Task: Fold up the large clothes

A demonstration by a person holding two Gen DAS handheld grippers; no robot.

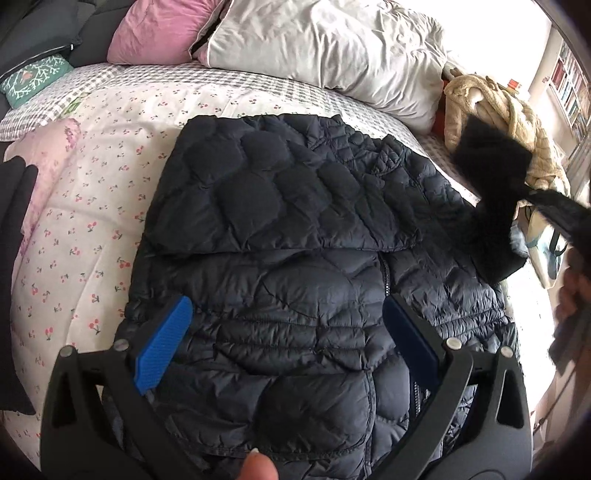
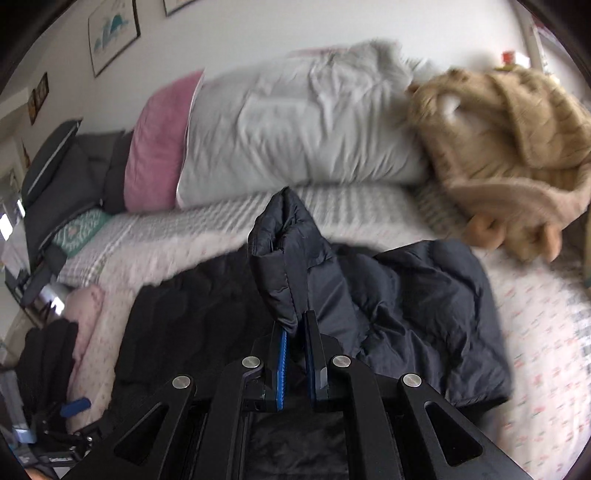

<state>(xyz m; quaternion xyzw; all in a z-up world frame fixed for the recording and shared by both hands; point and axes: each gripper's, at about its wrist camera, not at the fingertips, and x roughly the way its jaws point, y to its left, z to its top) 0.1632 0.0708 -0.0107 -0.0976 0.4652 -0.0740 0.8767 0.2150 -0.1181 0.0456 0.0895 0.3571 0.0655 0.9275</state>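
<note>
Dark navy quilted nylon covers most of what I see: the puffer jacket (image 1: 295, 236) lies spread on the bed, on top of a white quilt (image 1: 92, 206) printed with small red cherries. In my left wrist view one flap of the jacket is folded down across the body, and its zipper (image 1: 386, 280) runs along the front toward me. My left claw (image 1: 284, 350) hangs over the near part of the jacket with its two blue pads (image 1: 162, 347) set wide apart; nothing sits between them, and I cannot tell whether they touch the fabric below. A fingertip (image 1: 258, 467) of my own hand shows at the bottom edge of that view. My right claw (image 2: 295, 332) is clamped on a bunched part of the jacket, which I take to be a sleeve (image 2: 284, 258); the fabric stands up in a tall fold out of the nearly closed pads, with the rest of the jacket (image 2: 406, 314) lying rumpled on the bed behind it. In the left view this same lifted piece shows as a dark blurred shape at the right edge. Beyond the jacket, a grey checked sheet (image 1: 258, 88) runs under a large white pillow (image 1: 325, 48) and a pink pillow (image 1: 159, 29) at the head of the bed. A tan knitted garment (image 2: 517, 147) lies heaped to the right of the white pillow. A small teal cushion (image 1: 33, 77) sits at the far left.
</note>
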